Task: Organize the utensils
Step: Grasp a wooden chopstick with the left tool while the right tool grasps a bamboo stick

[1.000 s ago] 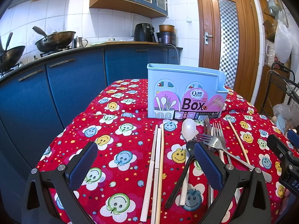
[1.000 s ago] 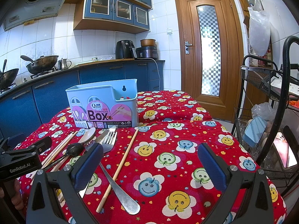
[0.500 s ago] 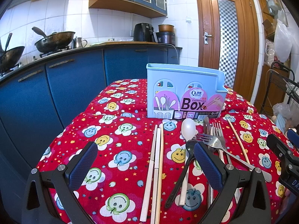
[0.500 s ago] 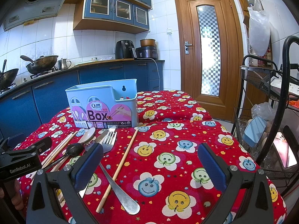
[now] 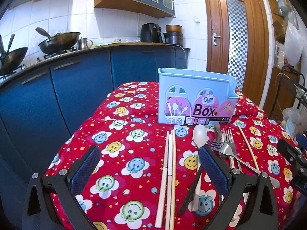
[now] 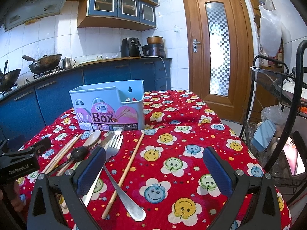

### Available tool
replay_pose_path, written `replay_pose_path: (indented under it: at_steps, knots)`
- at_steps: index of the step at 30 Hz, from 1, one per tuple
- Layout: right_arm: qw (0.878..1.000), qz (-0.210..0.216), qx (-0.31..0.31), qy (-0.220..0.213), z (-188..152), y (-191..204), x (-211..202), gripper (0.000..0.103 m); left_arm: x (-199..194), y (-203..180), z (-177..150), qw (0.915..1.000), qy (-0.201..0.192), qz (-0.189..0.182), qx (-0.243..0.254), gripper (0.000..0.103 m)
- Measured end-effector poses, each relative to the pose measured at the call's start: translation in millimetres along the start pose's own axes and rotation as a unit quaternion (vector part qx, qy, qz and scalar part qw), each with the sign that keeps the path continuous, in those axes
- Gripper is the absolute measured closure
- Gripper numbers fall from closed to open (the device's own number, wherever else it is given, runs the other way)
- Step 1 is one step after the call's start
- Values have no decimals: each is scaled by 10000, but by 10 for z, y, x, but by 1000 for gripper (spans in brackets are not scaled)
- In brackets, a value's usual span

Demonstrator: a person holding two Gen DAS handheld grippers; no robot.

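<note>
A pale blue chopstick box (image 5: 195, 99) (image 6: 109, 105) stands upright at the far side of the red smiley tablecloth (image 5: 122, 153). In front of it lie three wooden chopsticks (image 5: 168, 172), a white spoon (image 5: 199, 134), a black spoon (image 6: 78, 152), two steel forks (image 5: 226, 143) (image 6: 113, 147) and a lone chopstick (image 6: 126, 168). My left gripper (image 5: 149, 170) is open low over the three chopsticks, holding nothing. My right gripper (image 6: 153, 170) is open over bare cloth, right of the forks and the lone chopstick.
Blue kitchen cabinets (image 5: 76, 88) with woks on the stove run along the left. A wooden door (image 6: 216, 48) is behind the table. A black wire rack (image 6: 276, 115) with bags stands close to the table's right edge. The left gripper's body (image 6: 19, 161) shows at left.
</note>
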State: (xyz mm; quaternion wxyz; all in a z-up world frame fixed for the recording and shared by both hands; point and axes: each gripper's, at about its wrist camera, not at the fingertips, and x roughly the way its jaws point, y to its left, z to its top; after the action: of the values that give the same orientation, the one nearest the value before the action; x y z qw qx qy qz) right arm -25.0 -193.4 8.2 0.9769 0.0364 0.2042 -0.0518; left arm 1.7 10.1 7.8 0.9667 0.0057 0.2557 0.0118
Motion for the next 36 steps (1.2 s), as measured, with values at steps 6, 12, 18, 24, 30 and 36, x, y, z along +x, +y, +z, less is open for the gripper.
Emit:
replay_pose_path:
  at_steps: [6,12,18,24,30,36]
  knots:
    - [9998,92,-184,32,99,63,-51,0,4,39,45,10000,84,-19,19,1]
    - [9986,307,-347,240,201,119,-4,0,61,116,146,9995,297,-19,76,1]
    - [9958,431,-551,583,286,157,97,0,170,195,247,9980,581,63,232,1]
    - [9900,666,-602,1092,372,151,265,8,400,283,282,9916,1256,-201,221,3]
    - [9818,721,-587,1654,400,95,502,26,680,236,278,9779,1990,-598,248,24]
    - [9671,823,-629,2322,388,69,762,45,825,134,288,9669,2381,-804,432,42]
